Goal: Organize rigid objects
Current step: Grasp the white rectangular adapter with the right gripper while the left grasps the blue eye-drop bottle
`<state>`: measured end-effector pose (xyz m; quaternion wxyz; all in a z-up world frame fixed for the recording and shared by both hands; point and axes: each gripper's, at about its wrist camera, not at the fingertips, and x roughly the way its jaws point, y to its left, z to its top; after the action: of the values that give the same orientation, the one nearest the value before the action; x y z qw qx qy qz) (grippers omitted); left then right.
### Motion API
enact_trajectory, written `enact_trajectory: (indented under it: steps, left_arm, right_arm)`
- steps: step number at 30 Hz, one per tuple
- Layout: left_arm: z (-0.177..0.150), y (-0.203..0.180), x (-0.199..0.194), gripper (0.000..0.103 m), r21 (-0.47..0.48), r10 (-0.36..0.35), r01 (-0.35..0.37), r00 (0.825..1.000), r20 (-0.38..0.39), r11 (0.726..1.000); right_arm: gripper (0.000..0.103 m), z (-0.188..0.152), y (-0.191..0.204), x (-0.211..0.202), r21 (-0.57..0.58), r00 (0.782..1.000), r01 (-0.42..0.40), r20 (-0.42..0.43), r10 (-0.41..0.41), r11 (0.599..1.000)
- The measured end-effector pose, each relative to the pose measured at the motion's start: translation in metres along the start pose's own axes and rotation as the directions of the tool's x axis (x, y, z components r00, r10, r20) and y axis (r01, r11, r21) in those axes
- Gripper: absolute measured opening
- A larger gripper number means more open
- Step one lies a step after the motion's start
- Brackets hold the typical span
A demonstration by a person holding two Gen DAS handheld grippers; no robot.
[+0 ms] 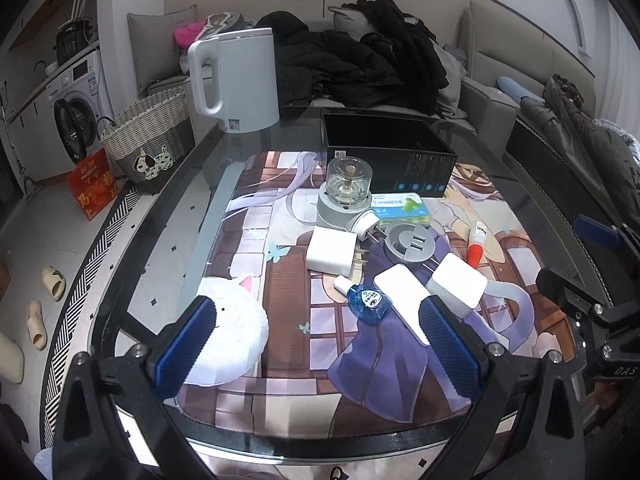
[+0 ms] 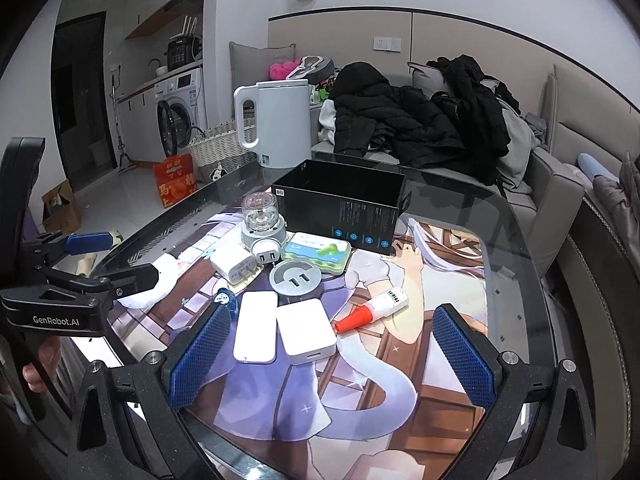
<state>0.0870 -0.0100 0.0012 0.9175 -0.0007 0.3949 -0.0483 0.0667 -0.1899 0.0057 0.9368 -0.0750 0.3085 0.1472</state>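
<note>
Rigid objects, a whole cluster of them, sit on the printed desk mat (image 2: 420, 264) covering the glass table (image 2: 504, 216), just in front of the open black box (image 2: 344, 204). Up front, the flat white power bank (image 2: 257, 327) lies with its long axis running away from the right camera, and just beside it a white charger block (image 2: 306, 331) lies flat, its port facing the near edge. The glue bottle (image 2: 374, 307) lies on its side, long axis slanting, with the orange cap pointing toward the charger block. Behind them sit a grey round socket (image 2: 295, 279), a green-and-white pack (image 2: 317, 254), a small white USB plug (image 2: 265, 255), a square white adapter (image 2: 234, 266) with prongs showing, and a clear-topped jar on a grey base (image 2: 262, 220), upright. In the left view, a blue round eye-drop bottle (image 1: 368, 299) lies on its side with its white cap aimed at the square adapter. A white kettle (image 1: 236, 80) stands at the far table edge. The left gripper (image 1: 316, 344) hovers above the mat, jaws spread wide, nothing between them. The right gripper (image 2: 332, 354) is likewise wide open and empty, fingers framing the power bank and charger block without touching.
</note>
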Motion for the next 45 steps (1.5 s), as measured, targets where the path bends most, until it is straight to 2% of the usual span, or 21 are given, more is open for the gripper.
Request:
enact_trajectory:
  steps: [3, 5, 7, 13, 19, 22, 25, 28, 33, 37, 41, 45]
  left_arm:
    - [0.011, -0.005, 0.017, 0.101, 0.032, -0.022, 0.024, 0.996, -0.081, 0.999]
    - [0.02, -0.009, 0.031, 0.091, 0.067, -0.042, 0.052, 0.989, -0.14, 0.996]
    - [0.026, -0.012, 0.046, 0.089, 0.09, -0.034, 0.051, 0.983, -0.183, 0.995]
    - [0.022, -0.018, 0.075, 0.084, 0.101, -0.053, 0.086, 0.957, -0.286, 0.991]
    - [0.022, -0.024, 0.08, 0.084, 0.112, -0.03, 0.064, 0.959, -0.282, 0.992]
    - [0.024, -0.023, 0.083, 0.083, 0.108, -0.023, 0.056, 0.96, -0.281, 0.993]
    - [0.025, -0.024, 0.09, 0.077, 0.114, -0.01, 0.045, 0.957, -0.289, 0.993]
    - [0.024, -0.023, 0.096, 0.065, 0.115, -0.001, 0.038, 0.953, -0.303, 0.993]
    - [0.02, -0.015, 0.097, 0.062, 0.106, 0.002, 0.033, 0.949, -0.315, 0.994]
    - [0.017, -0.009, 0.097, 0.06, 0.099, -0.002, 0.036, 0.947, -0.321, 0.994]
    - [0.015, -0.004, 0.094, 0.055, 0.092, -0.01, 0.042, 0.947, -0.32, 0.995]
    - [0.013, -0.001, 0.095, 0.051, 0.091, -0.014, 0.047, 0.945, -0.327, 0.995]
  right_arm:
    - [0.103, 0.007, -0.001, 0.008, -0.04, 1.0, -0.017, -0.026, 0.016, 0.999]
    - [0.103, 0.012, 0.0, 0.02, -0.063, 0.998, -0.032, -0.047, 0.029, 0.998]
    - [0.103, 0.016, 0.0, 0.029, -0.086, 0.997, -0.045, -0.071, 0.039, 0.995]
    - [0.103, 0.017, 0.002, 0.053, -0.138, 0.991, -0.064, -0.128, 0.046, 0.988]
    - [0.103, 0.011, 0.005, 0.073, -0.164, 0.978, -0.114, -0.191, 0.082, 0.98]
    - [0.099, 0.008, 0.004, 0.082, -0.169, 0.973, -0.119, -0.216, 0.081, 0.978]
    - [0.096, 0.007, 0.004, 0.088, -0.154, 0.967, -0.13, -0.238, 0.091, 0.979]
    - [0.089, 0.005, 0.004, 0.095, -0.156, 0.963, -0.137, -0.254, 0.094, 0.978]
    - [0.078, 0.002, 0.003, 0.106, -0.143, 0.951, -0.161, -0.287, 0.115, 0.976]
    - [0.077, -0.001, 0.005, 0.111, -0.141, 0.945, -0.172, -0.303, 0.123, 0.975]
    - [0.071, -0.003, 0.007, 0.116, -0.14, 0.938, -0.181, -0.321, 0.128, 0.973]
    - [0.071, -0.004, 0.013, 0.12, -0.151, 0.935, -0.182, -0.332, 0.123, 0.972]
